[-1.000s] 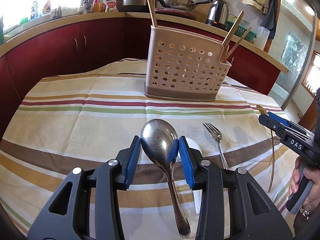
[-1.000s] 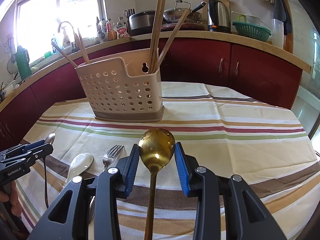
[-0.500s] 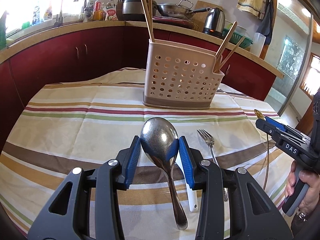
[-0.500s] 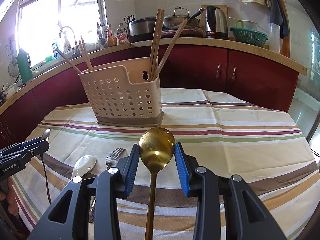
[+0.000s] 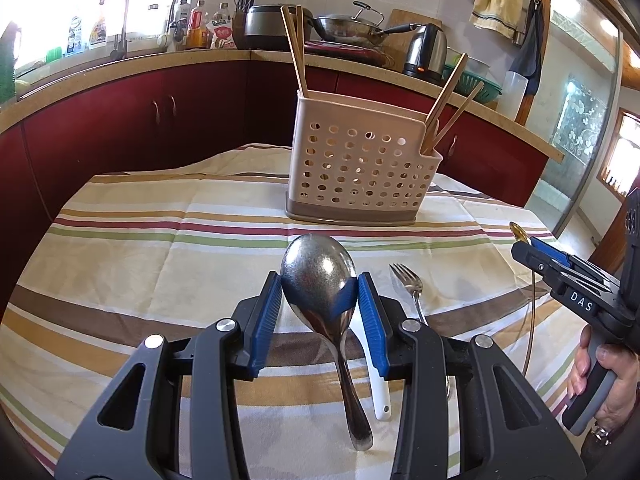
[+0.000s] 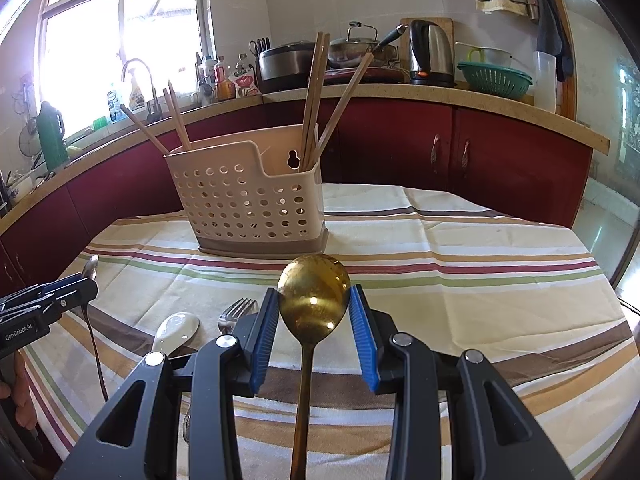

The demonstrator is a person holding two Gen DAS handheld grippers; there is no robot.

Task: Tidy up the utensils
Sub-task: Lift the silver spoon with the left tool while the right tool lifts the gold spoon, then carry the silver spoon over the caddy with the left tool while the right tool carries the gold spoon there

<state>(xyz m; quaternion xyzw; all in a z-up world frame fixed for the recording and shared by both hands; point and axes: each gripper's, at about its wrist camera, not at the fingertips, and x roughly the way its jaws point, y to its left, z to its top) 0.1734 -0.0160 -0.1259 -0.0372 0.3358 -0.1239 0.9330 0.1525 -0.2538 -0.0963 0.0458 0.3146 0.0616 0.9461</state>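
Between the jaws, silver spoon [image 5: 318, 280] bowl-forward (handle trailing back).

A round tabletop [image 6: 480, 304] is covered by a cream cloth [image 5: 140, 264] with brown, tan, red and green stripes. A beige perforated utensil caddy [image 5: 360, 172] stands upright on the cloth toward the far side. Nearer than the caddy, a steel fork [image 6: 234, 312] lies with its tines pointing toward it, and a white ceramic soup spoon [image 6: 176, 330] lies just beside the fork, on the side away from the tabletop's bare striped stretch.
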